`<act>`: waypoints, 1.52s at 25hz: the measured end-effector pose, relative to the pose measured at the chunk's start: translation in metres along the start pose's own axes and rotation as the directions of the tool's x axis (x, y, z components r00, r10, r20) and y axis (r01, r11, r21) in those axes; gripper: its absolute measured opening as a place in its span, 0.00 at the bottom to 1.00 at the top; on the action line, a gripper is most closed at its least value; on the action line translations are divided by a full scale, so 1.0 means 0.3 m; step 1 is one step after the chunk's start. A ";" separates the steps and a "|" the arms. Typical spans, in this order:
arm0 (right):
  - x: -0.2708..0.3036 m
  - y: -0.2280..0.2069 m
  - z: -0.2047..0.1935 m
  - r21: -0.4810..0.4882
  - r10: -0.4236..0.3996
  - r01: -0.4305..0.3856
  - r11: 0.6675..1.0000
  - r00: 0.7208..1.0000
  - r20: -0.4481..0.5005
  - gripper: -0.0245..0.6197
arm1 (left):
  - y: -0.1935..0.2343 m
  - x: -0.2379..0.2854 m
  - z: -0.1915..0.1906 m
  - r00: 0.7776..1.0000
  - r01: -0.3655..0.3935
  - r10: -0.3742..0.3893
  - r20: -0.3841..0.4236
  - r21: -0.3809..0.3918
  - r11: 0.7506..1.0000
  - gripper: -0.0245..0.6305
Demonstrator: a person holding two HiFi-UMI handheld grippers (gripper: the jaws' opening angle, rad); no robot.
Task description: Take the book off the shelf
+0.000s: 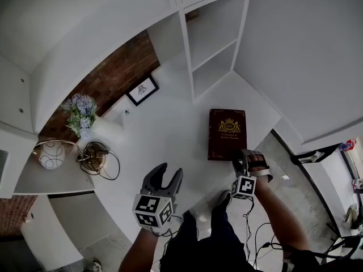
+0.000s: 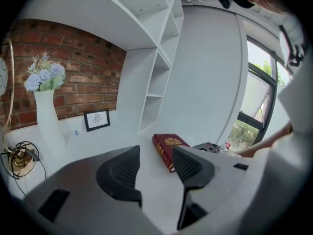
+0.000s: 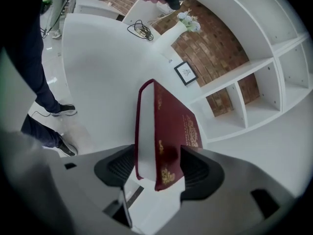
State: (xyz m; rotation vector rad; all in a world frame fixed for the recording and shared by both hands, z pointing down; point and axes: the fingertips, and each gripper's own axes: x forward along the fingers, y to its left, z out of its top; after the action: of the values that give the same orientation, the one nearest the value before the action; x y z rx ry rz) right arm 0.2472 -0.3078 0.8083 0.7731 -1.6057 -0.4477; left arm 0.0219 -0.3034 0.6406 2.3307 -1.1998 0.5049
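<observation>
No wording can be read with certainty. The dark red book (image 1: pixel 227 134) lying on the white tabletop (image 1: pixel 170 129) carries a gold crest on its front cover. A few short lines of gold lettering sit beneath the crest, too small to make out. In the right gripper view its spine and cover show gold ornaments and fine gold print, also illegible. The small black-framed picture (image 1: pixel 142 90) by the brick wall (image 1: pixel 119 72) holds a dark emblem, and any print there is too small to tell. The cubes on the left gripper (image 1: pixel 170 171) and right gripper (image 1: pixel 248 156) bear black-and-white square markers, without letters or numbers.
</observation>
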 end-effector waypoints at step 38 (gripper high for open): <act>-0.925 -0.917 0.328 0.878 -0.599 -0.105 0.467 0.693 0.401 0.05 | 0.070 -0.456 0.572 0.899 -0.161 0.127 0.420 0.047 0.986 0.32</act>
State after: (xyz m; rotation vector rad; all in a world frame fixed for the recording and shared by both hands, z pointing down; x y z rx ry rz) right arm 0.2257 -0.3200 0.4062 1.8498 -2.4677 -0.0787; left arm -0.0521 -0.3200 0.4338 2.5095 -1.5797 0.0998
